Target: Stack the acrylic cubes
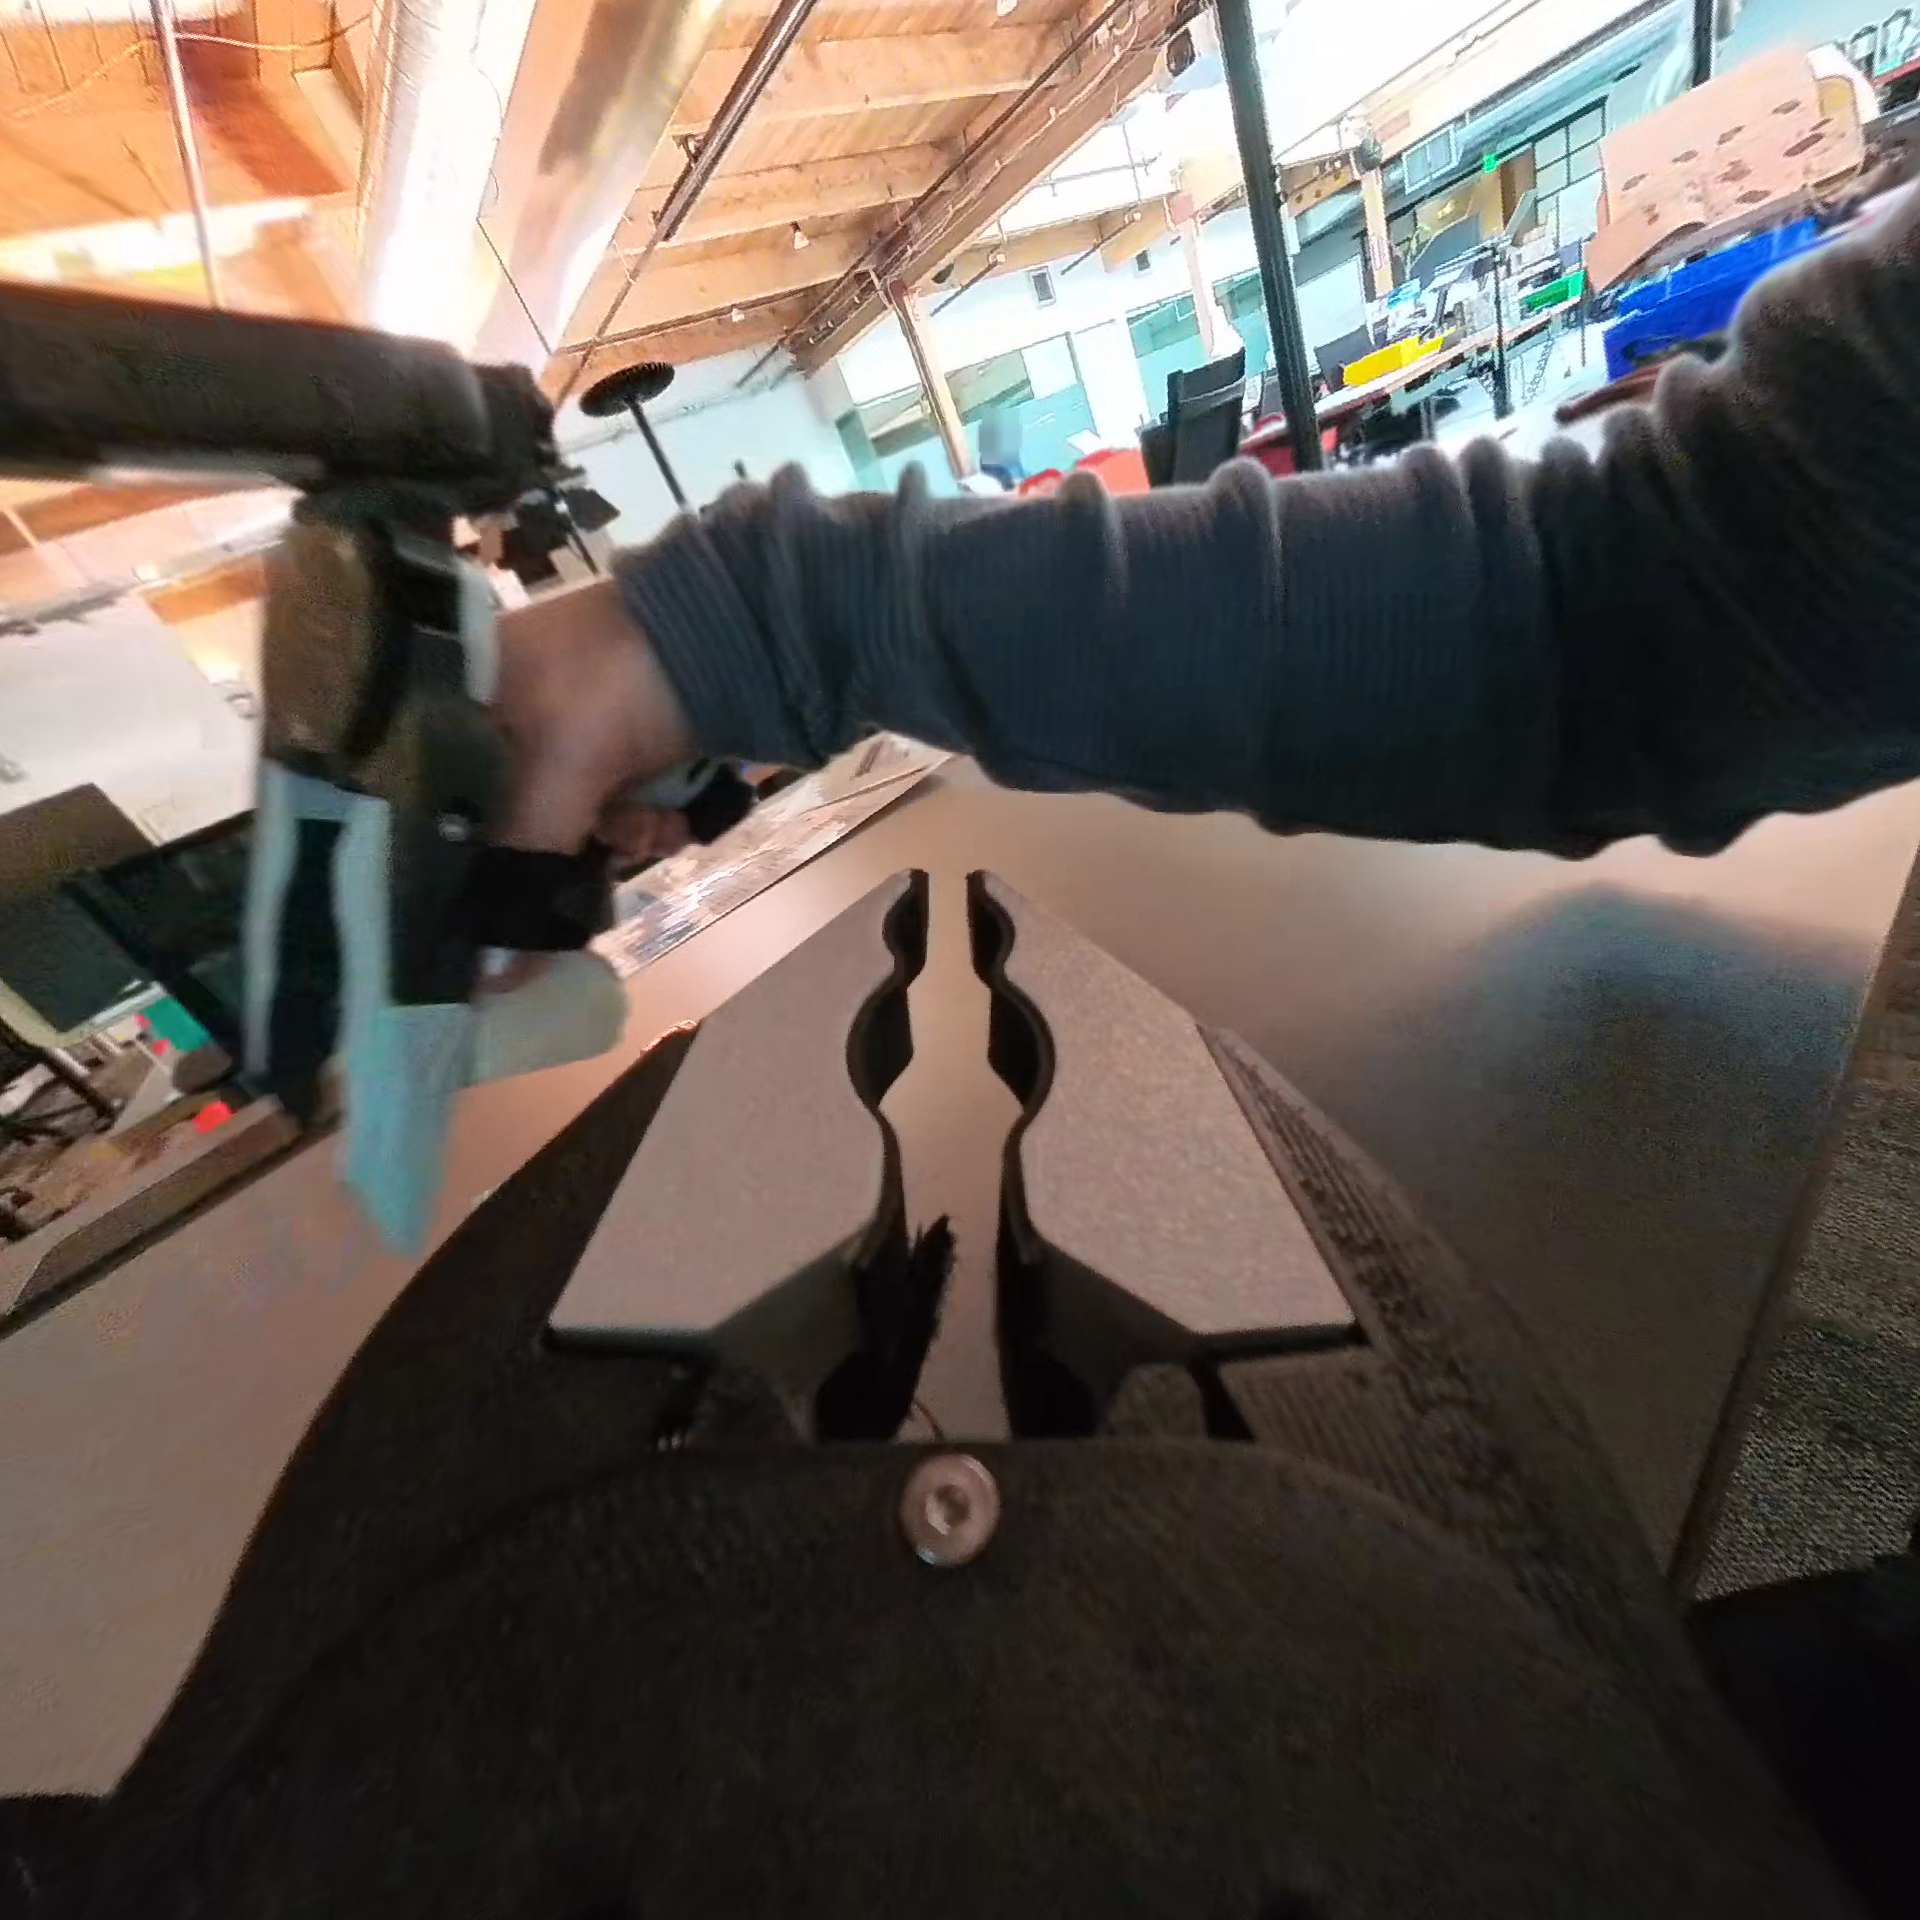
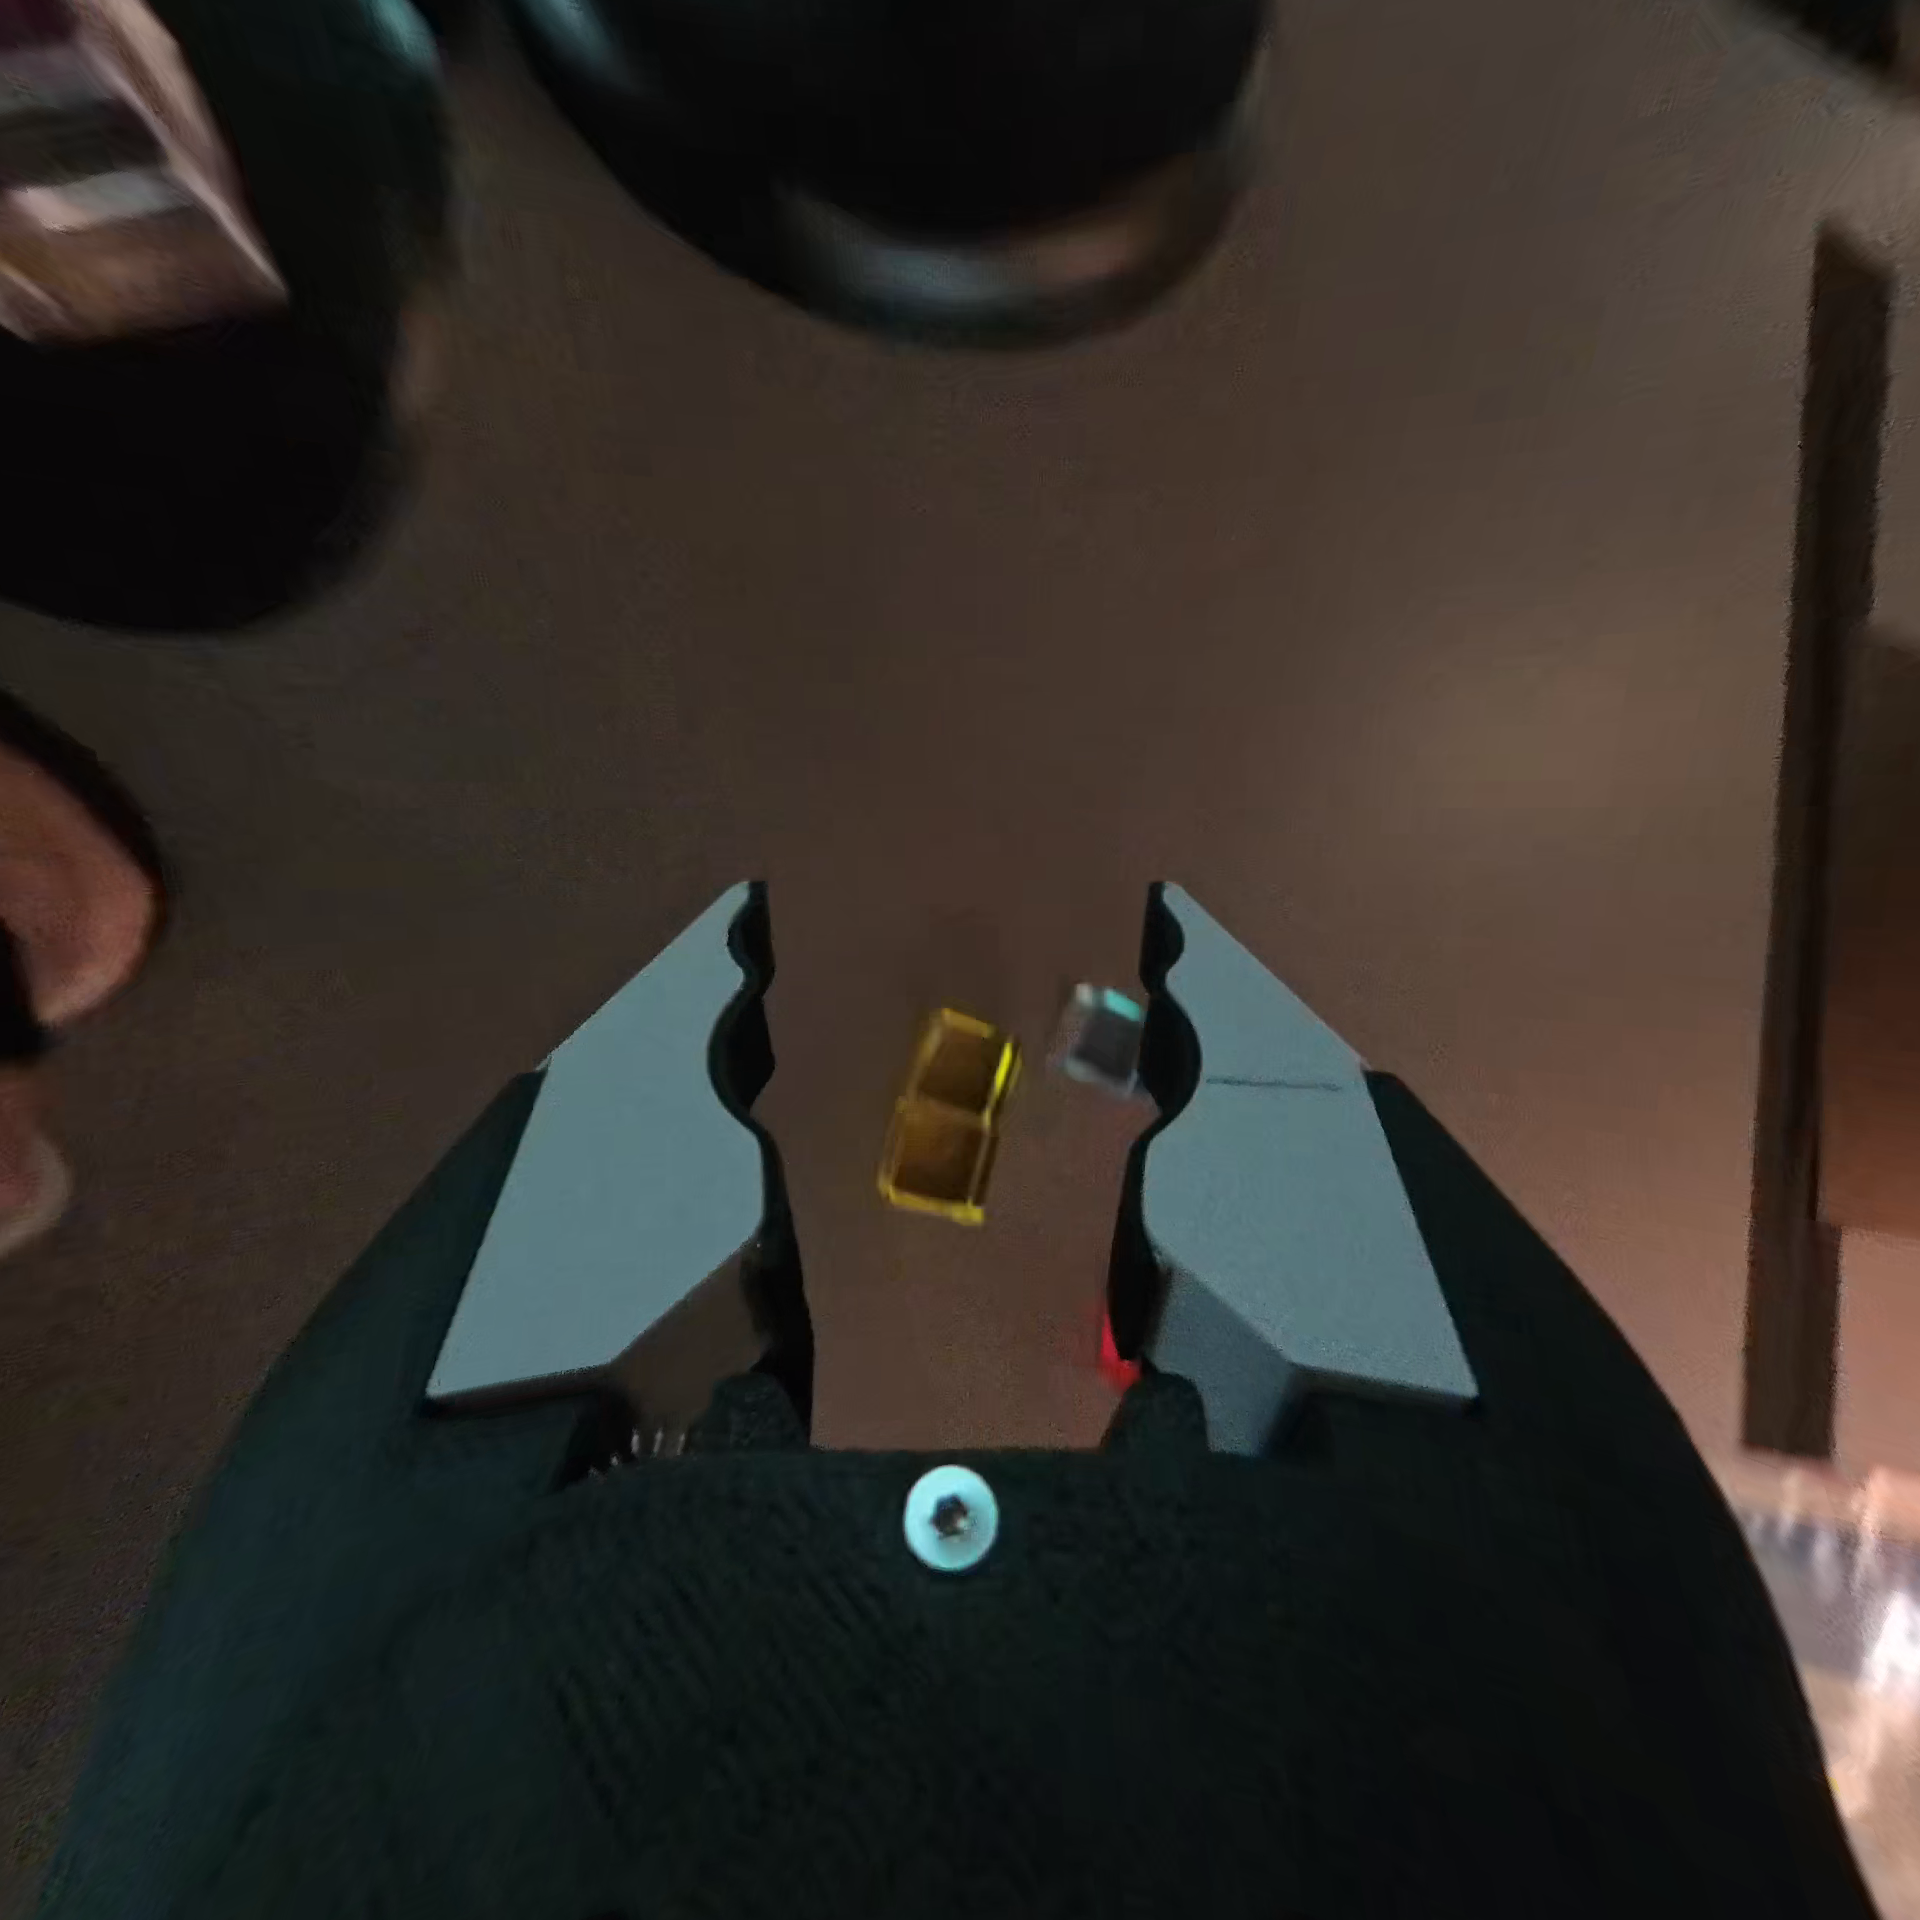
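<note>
My right gripper (image 2: pixel 956 904) is open wide and points down at a brown table (image 2: pixel 1351 675). A yellow see-through two-cell brick (image 2: pixel 948 1114) lies between its fingers, and neither pad touches it. A small clear cube (image 2: pixel 1096 1042) sits right by the inner side of the right finger (image 2: pixel 1247 1122). A bit of red (image 2: pixel 1117 1351) shows near that finger's base. My left gripper (image 1: pixel 945 883) is shut to a narrow slit with nothing between the tips, low over the table (image 1: pixel 1351 987). The left wrist view shows the right gripper (image 1: pixel 384 1039), blurred, in a hand (image 1: pixel 582 707) with a dark sleeve.
Black round objects stand at the top (image 2: pixel 935 156) and left (image 2: pixel 156 436) of the right wrist view. A dark bar (image 2: pixel 1818 831) runs along the right, with clear plastic (image 2: pixel 1860 1662) below it. A printed sheet (image 1: pixel 779 862) lies on the table in the left wrist view.
</note>
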Action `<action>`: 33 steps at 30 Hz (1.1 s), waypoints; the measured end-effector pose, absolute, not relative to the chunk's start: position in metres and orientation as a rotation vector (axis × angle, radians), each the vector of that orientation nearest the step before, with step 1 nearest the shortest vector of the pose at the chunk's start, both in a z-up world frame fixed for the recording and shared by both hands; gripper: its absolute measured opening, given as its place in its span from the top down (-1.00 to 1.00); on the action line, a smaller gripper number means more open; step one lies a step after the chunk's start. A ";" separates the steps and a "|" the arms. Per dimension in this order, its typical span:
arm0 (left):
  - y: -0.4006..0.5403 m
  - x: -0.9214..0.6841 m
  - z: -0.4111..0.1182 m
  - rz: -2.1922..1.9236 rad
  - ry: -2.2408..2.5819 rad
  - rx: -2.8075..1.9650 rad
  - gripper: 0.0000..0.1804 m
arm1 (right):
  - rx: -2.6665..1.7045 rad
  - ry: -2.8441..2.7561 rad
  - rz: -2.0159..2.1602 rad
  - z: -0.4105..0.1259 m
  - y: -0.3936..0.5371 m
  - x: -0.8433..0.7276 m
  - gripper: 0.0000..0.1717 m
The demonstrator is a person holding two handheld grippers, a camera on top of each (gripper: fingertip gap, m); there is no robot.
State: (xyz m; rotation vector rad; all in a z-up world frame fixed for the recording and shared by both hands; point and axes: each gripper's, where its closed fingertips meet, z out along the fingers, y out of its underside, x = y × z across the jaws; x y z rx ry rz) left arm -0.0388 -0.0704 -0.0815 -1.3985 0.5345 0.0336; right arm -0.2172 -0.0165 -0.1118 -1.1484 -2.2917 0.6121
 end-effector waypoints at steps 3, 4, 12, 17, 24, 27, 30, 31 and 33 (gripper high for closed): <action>-0.071 -0.039 -0.081 0.033 0.535 -1.396 0.93 | -1.315 -2.298 0.645 -0.132 -0.001 -0.198 0.19; -0.071 -0.038 -0.081 0.033 0.536 -1.396 0.93 | -1.329 -2.299 0.671 -0.136 -0.002 -0.193 0.20; -0.075 -0.030 -0.082 0.005 0.585 -1.379 0.92 | -0.849 -2.216 1.390 -0.074 -0.125 -0.197 0.44; -0.075 -0.028 -0.083 0.023 0.603 -1.377 0.92 | -0.699 -2.226 1.446 -0.069 -0.173 -0.214 0.41; -0.075 -0.030 -0.083 0.023 0.596 -1.380 0.92 | -0.680 -2.276 1.467 -0.081 -0.191 -0.225 0.49; -0.075 -0.030 -0.082 0.025 0.598 -1.378 0.92 | -0.661 -2.274 1.454 -0.081 -0.191 -0.225 0.54; -0.075 -0.030 -0.082 0.023 0.596 -1.377 0.92 | -0.659 -2.279 1.436 -0.081 -0.190 -0.225 0.54; -0.075 -0.030 -0.082 0.022 0.596 -1.377 0.92 | -0.660 -2.282 1.430 -0.081 -0.189 -0.225 0.54; -0.075 -0.031 -0.082 0.023 0.595 -1.376 0.92 | -0.666 -2.284 1.419 -0.081 -0.187 -0.224 0.54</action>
